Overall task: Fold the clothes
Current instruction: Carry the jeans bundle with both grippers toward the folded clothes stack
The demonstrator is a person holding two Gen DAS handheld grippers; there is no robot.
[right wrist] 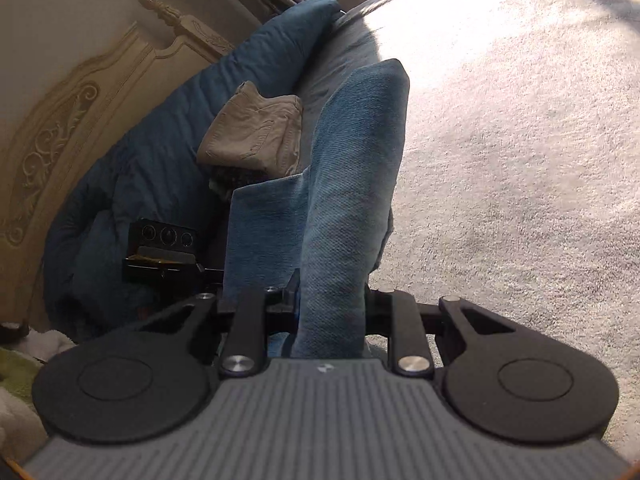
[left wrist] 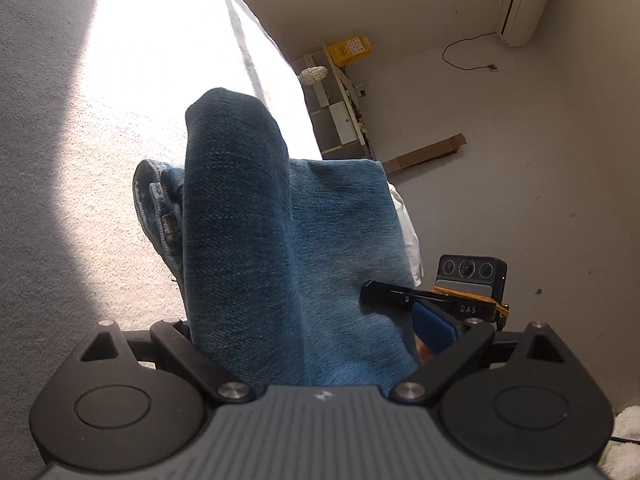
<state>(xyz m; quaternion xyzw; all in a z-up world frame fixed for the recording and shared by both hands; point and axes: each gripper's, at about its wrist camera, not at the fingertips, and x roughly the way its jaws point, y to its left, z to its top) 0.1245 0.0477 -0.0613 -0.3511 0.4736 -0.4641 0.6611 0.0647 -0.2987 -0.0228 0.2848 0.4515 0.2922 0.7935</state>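
2 grippers lift blue jeans (left wrist: 256, 248) off the grey bed cover (left wrist: 80, 160), carrying the fold: left gripper (left wrist: 304, 344) clamps denim at 6 o'clock; right gripper (right wrist: 332, 312), at 4 o'clock, pinches another bunch.

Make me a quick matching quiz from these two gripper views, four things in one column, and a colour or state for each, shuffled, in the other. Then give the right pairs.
Things
1. jeans
2. folded trousers
3. air conditioner
4. right hand-held gripper

Descriptions
A. mounted high on the wall
B. beige, lying on the dark blue quilt
C. blue denim, lifted up above the grey bed cover
D. closed on a fold of cloth

Pairs: 1-C, 2-B, 3-A, 4-D
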